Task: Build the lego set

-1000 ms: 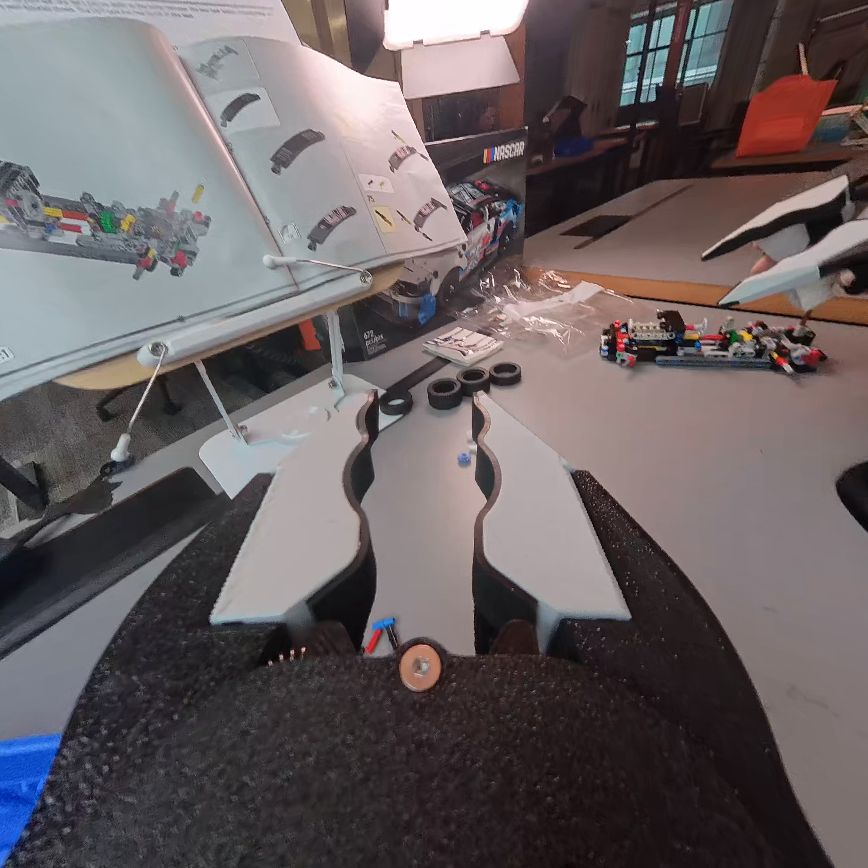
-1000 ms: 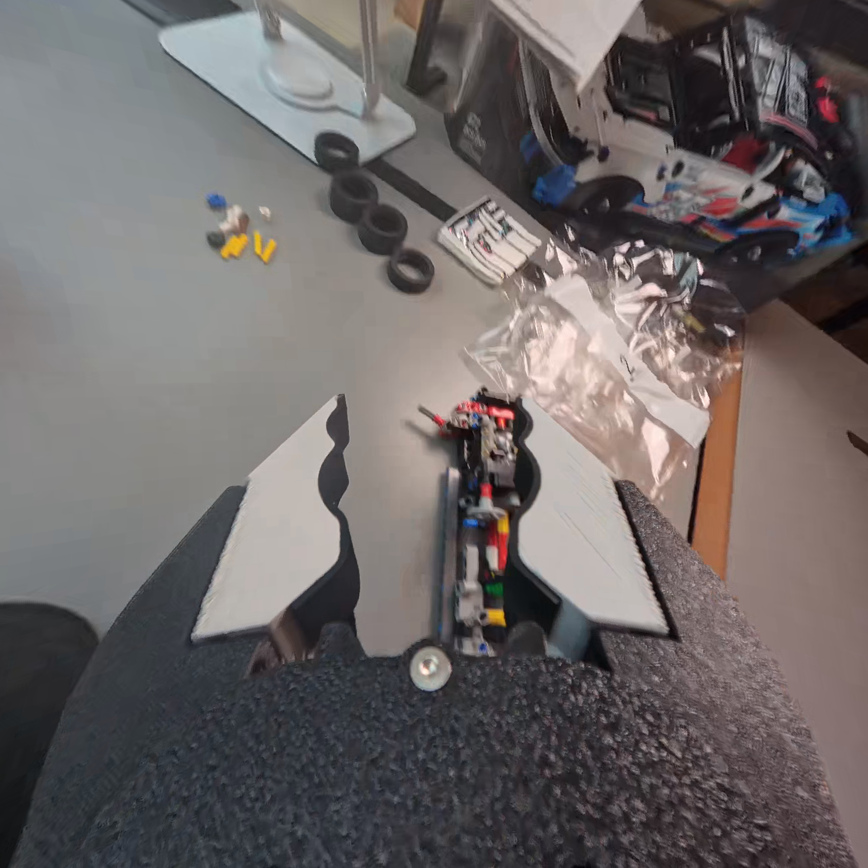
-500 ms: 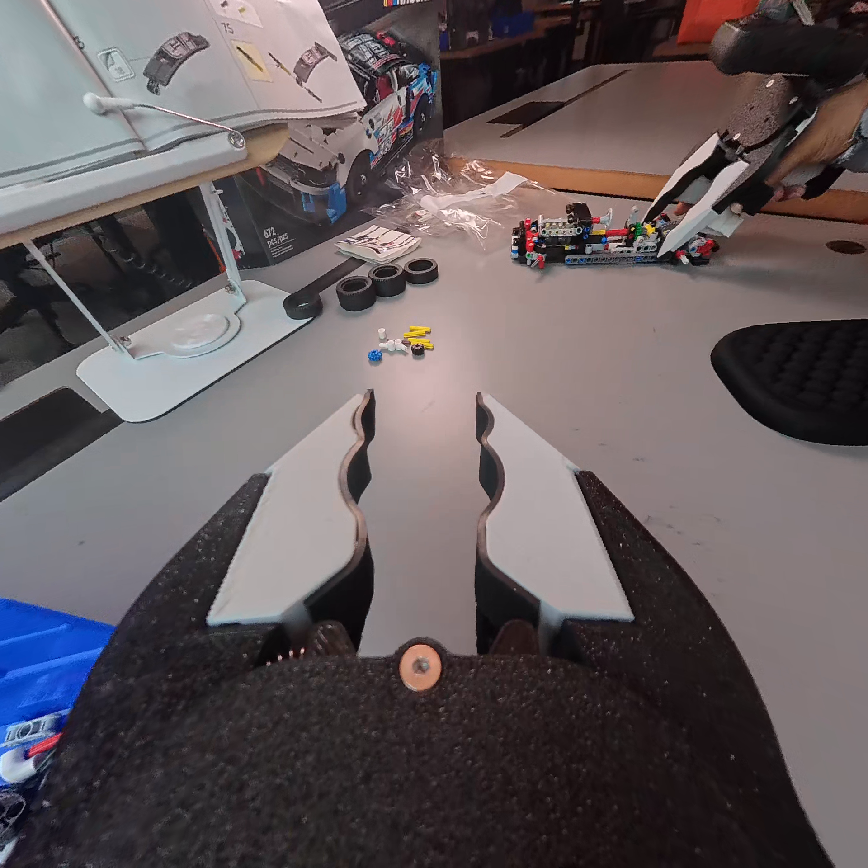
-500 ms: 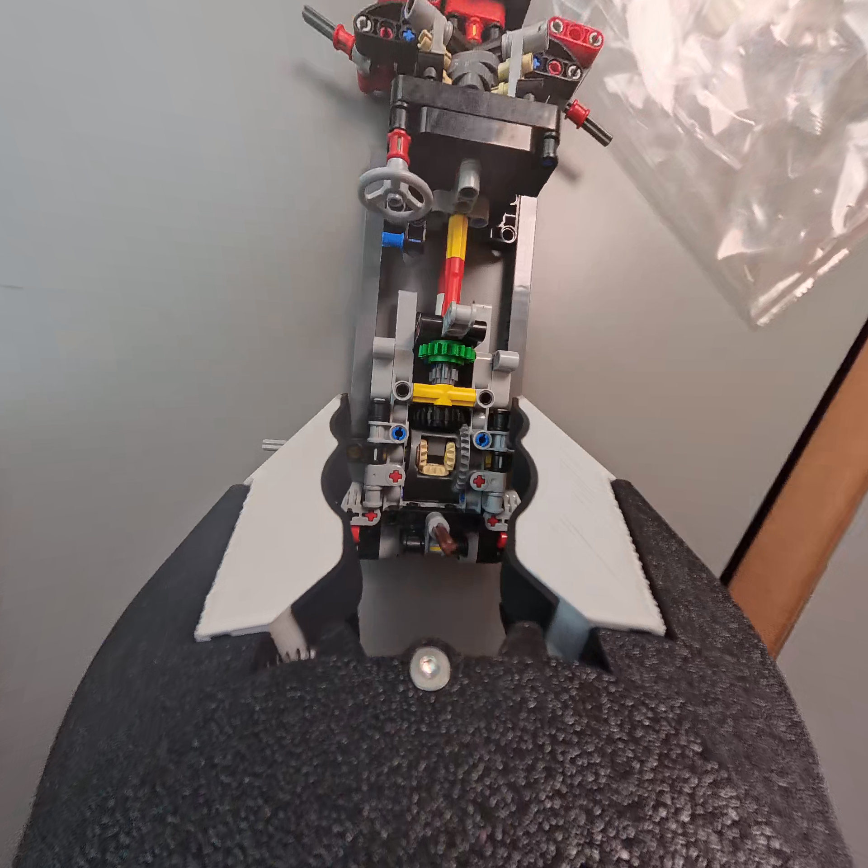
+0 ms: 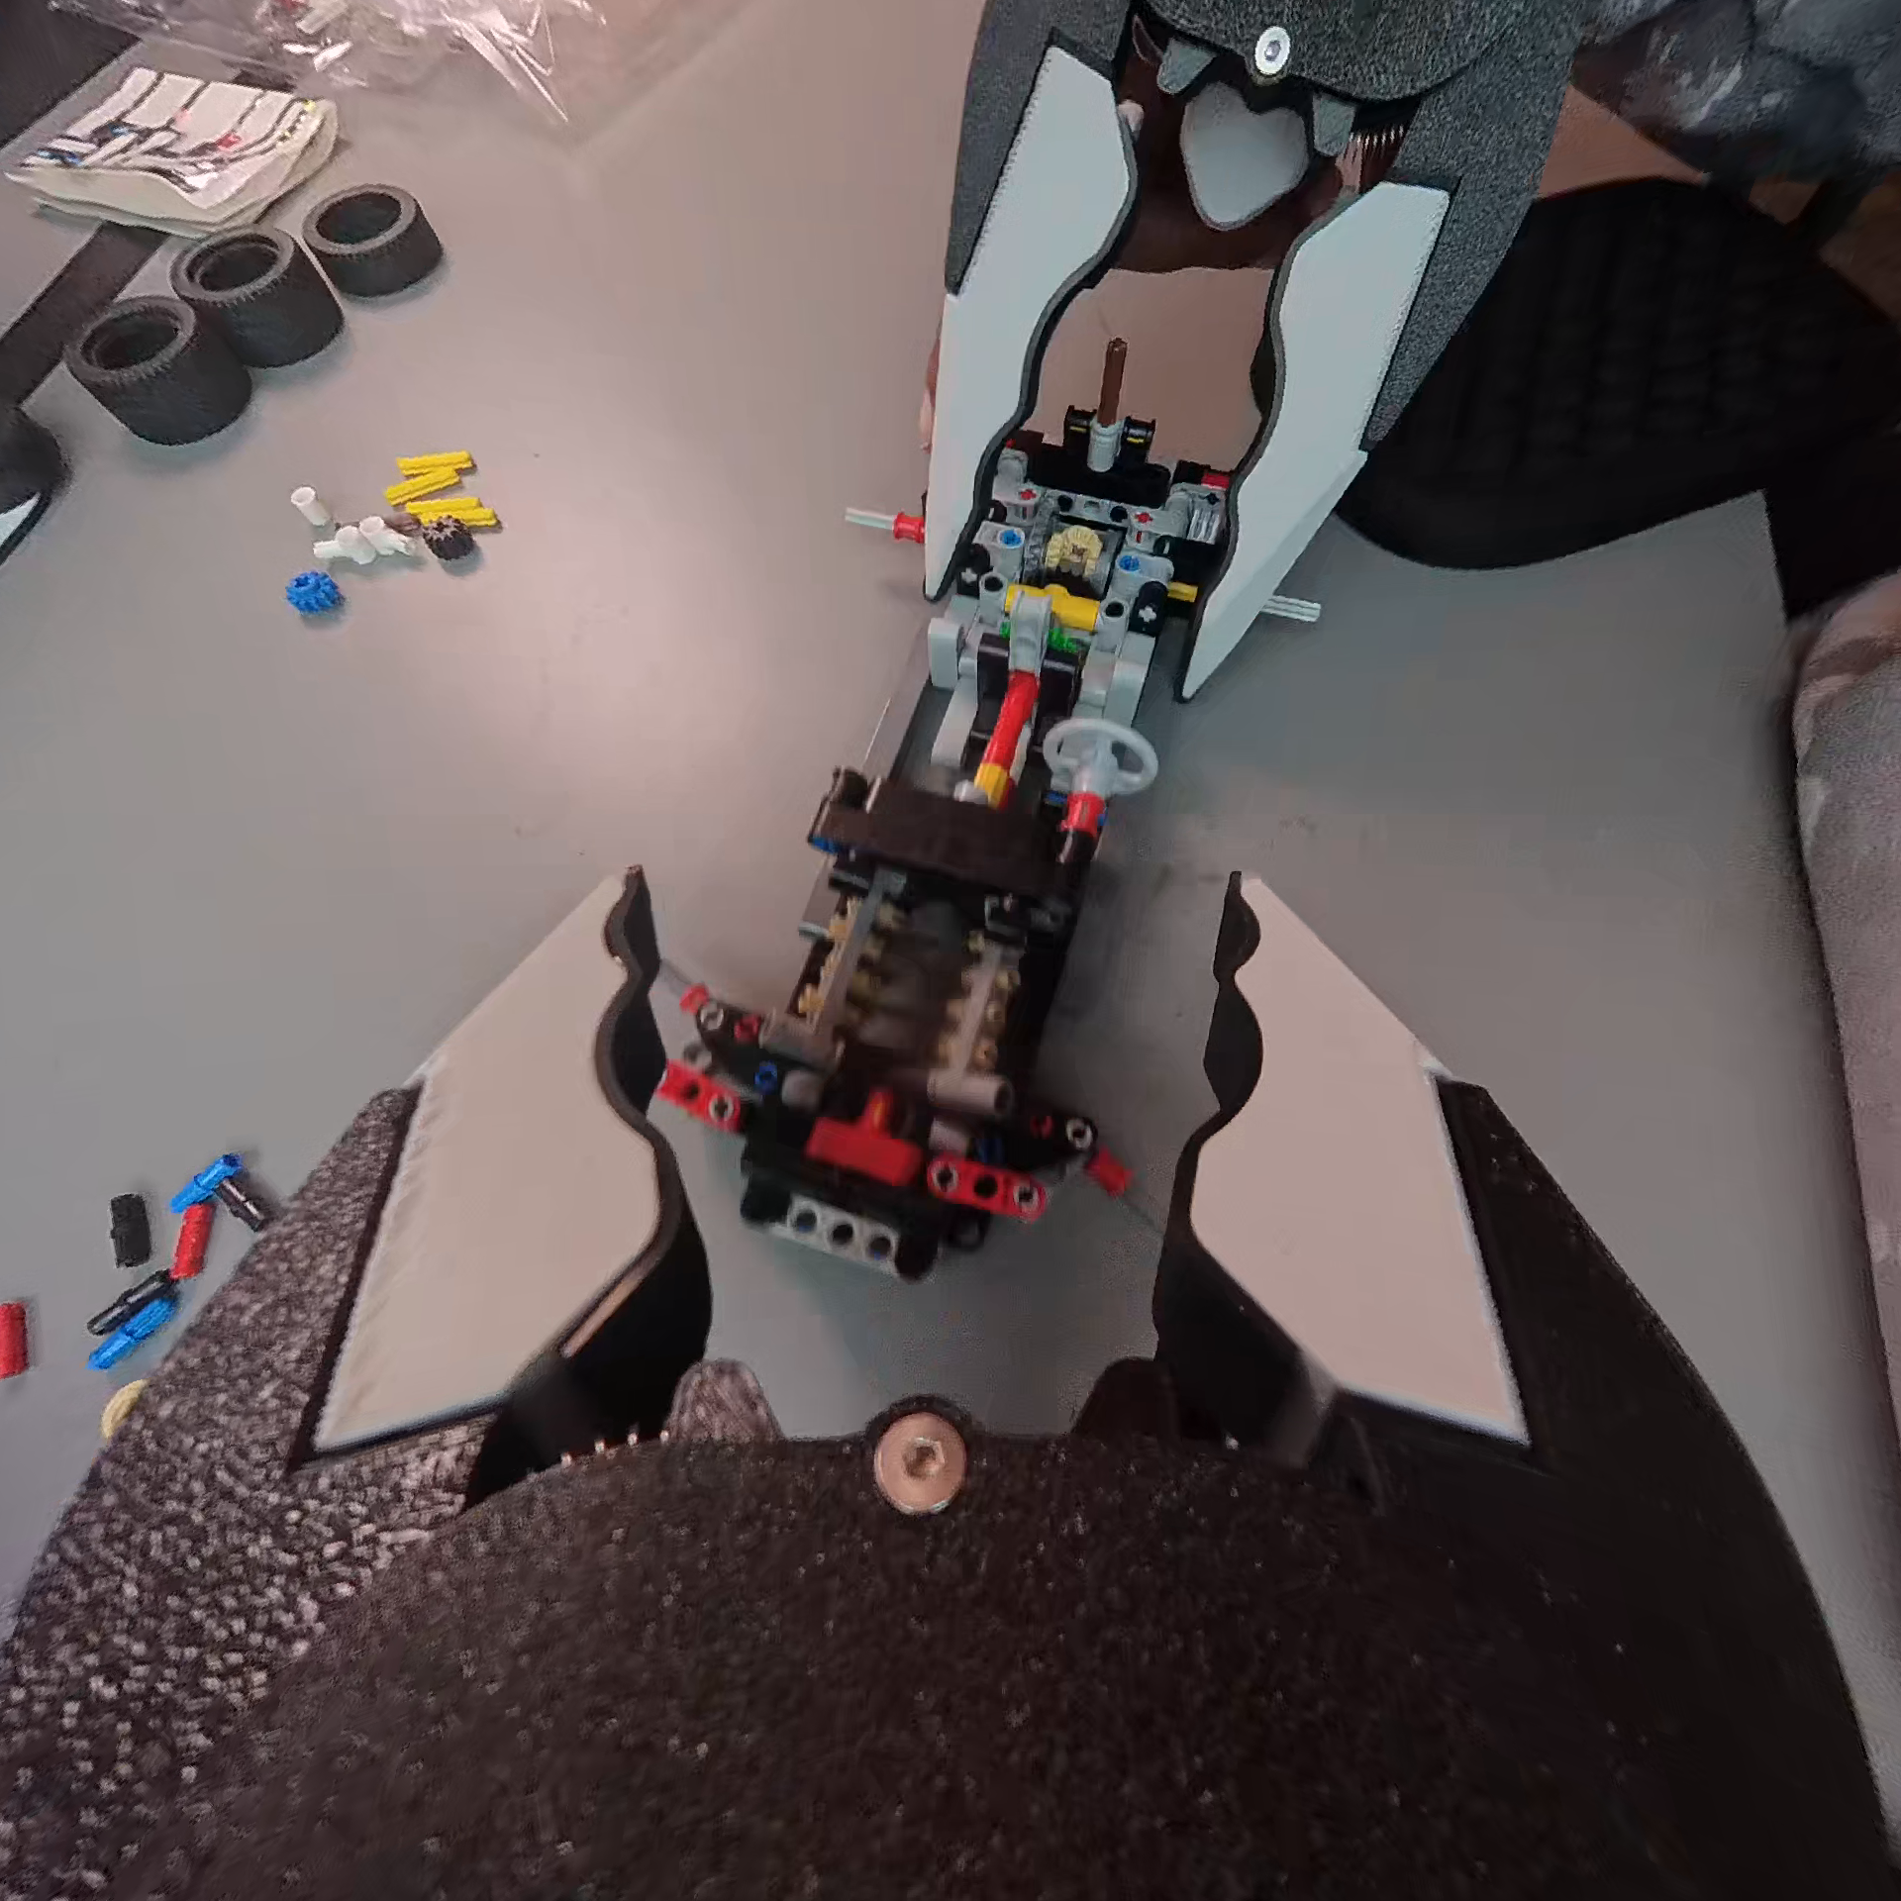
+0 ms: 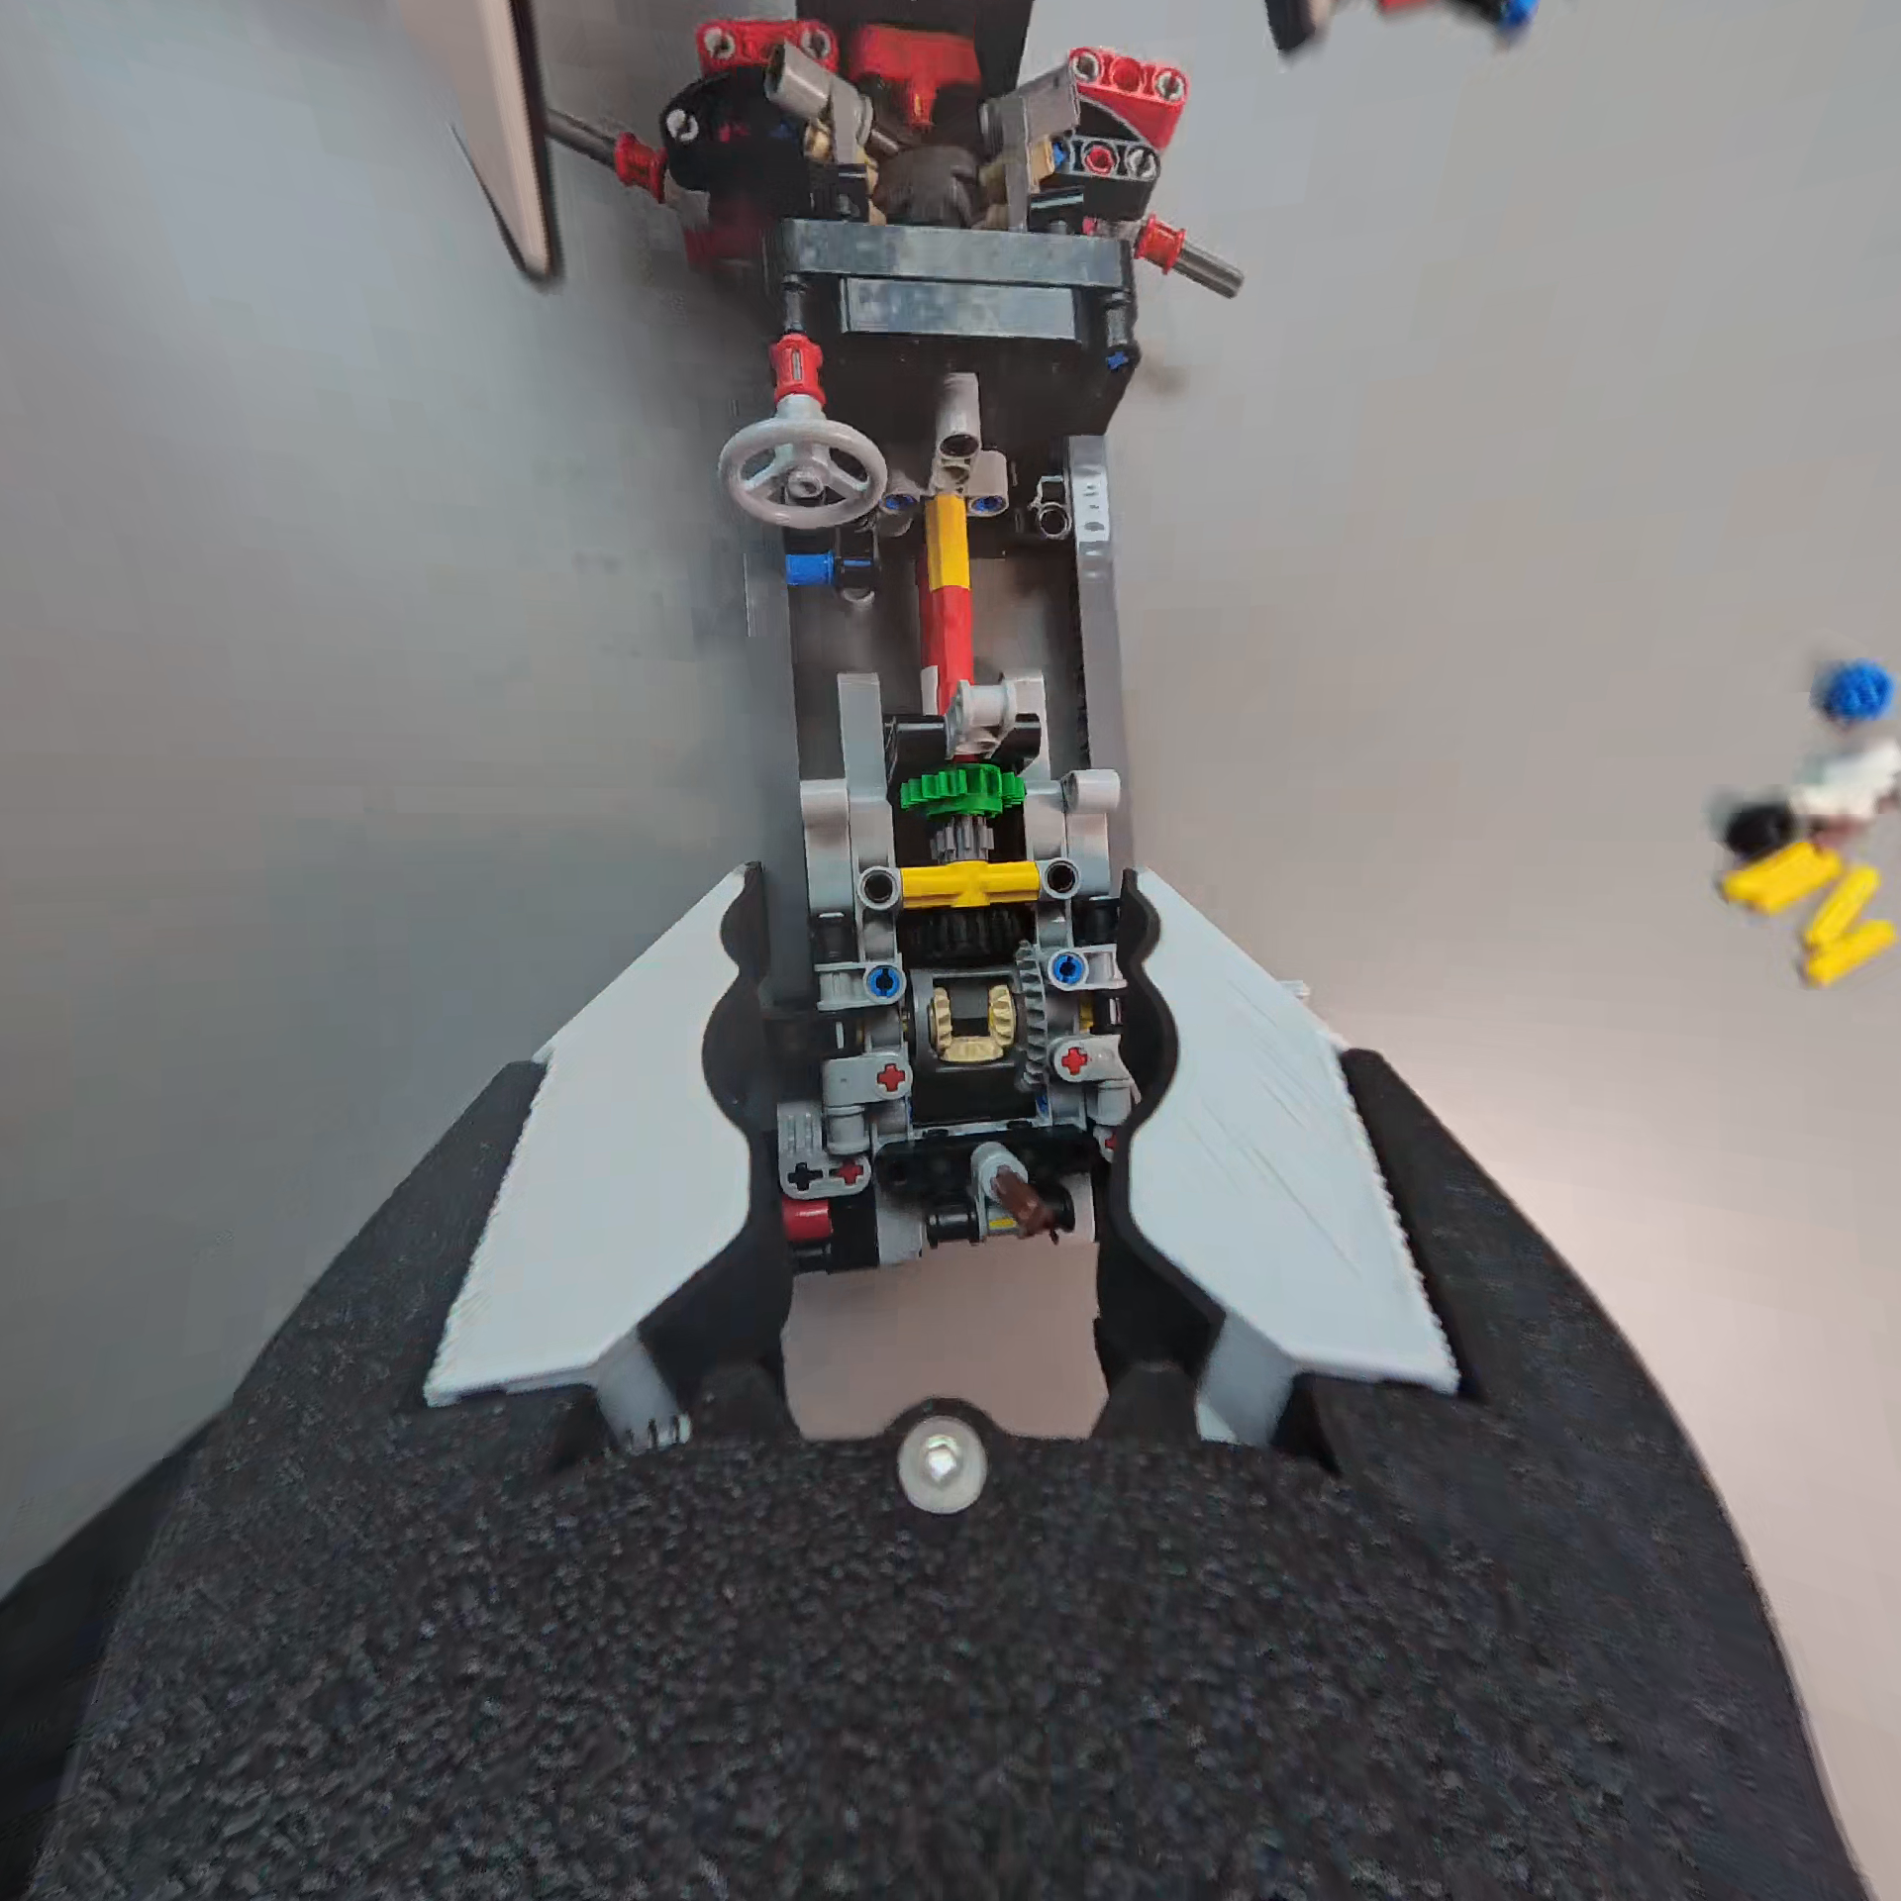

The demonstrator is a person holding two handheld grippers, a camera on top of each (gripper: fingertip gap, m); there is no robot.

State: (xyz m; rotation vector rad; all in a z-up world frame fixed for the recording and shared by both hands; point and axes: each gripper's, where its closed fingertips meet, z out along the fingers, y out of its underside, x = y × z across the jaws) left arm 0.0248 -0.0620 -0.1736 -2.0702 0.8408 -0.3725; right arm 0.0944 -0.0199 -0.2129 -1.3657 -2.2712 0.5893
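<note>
Tires [image 5: 257, 298] and loose pins [image 5: 396, 519] fill the left wrist view's upper left; bare table [image 5: 514, 782] lies beside them. Centre frame, the car frame [image 5: 957, 946] runs lengthwise, its red-tipped end between the spread left gripper [image 5: 931, 885], its far end clamped by the right gripper [image 6: 941, 874]. No legible writing.

Bright, even light falls from above, leaving soft glare on the grey table [image 5: 638, 658]. Wide-angle bending curves both views' edges. Small loose pieces [image 6: 1810, 844] right of the right tool blur.
</note>
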